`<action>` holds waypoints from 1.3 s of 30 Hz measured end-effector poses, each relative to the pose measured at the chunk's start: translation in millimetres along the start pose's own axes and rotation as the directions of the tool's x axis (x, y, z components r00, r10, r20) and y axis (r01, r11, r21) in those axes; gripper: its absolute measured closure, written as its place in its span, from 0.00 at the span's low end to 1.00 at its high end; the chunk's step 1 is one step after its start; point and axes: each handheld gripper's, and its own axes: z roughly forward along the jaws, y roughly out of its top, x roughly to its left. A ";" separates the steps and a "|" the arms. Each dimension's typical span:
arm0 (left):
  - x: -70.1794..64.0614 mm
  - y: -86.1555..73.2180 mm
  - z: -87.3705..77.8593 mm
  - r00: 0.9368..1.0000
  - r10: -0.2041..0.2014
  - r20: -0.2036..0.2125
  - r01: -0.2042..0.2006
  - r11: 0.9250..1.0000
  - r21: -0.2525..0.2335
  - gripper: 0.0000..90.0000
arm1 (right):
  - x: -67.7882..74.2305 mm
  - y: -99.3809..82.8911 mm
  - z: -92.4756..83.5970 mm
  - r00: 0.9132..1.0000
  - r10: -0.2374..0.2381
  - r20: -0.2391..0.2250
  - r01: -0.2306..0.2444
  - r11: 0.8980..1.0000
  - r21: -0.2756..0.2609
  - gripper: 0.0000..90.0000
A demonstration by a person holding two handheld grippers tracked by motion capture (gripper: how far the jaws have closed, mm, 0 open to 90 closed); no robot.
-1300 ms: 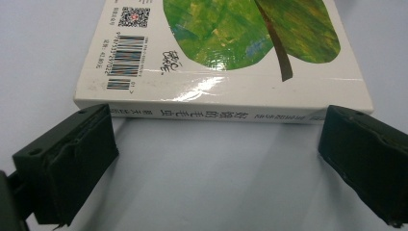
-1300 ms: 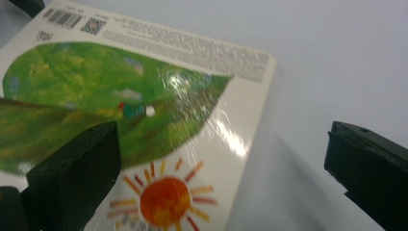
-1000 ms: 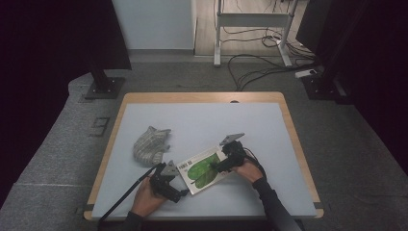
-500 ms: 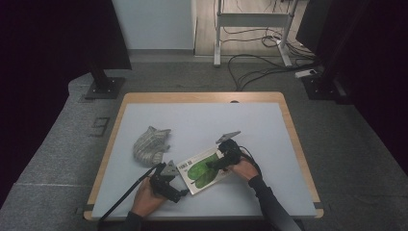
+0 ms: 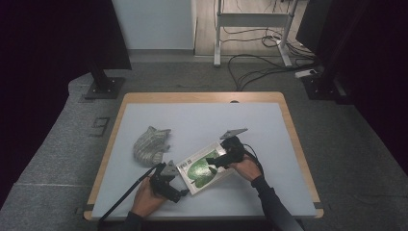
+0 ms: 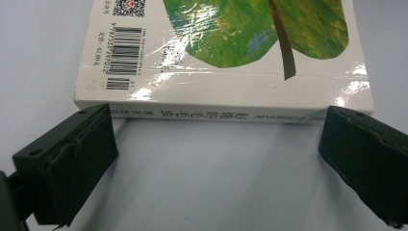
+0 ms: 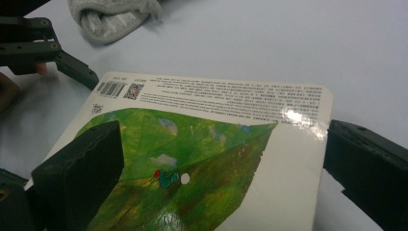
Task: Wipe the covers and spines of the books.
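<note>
Picture book (image 5: 204, 166) with a green leaf on its back cover lies flat on the white worktop (image 5: 202, 120), toward the near edge and a little right of centre. In the high view the left gripper (image 5: 178, 191) sits just off the book's corner at about 8 o'clock from it, held in the person's left hand (image 5: 146, 199). Its own view shows the jaws spread wide and grasping nothing, with the book's spine (image 6: 221, 114) lying across the gap just beyond the two jaw tips. The right gripper (image 5: 215, 162) comes in from the book's 3 o'clock side; in its view the jaws are likewise parted, the left jaw over the green cover (image 7: 192, 159) and the right jaw off the book's white edge, nothing clenched. A grey folded cloth (image 5: 150, 144) rests at 10 o'clock from the book, well apart.
</note>
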 end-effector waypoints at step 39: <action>-0.5 0.2 -0.3 1.000 0.008 -0.003 -0.008 1.000 0.006 0.00 | -5.9 16.9 -17.0 0.981 -0.159 -0.113 0.177 0.969 0.175 0.42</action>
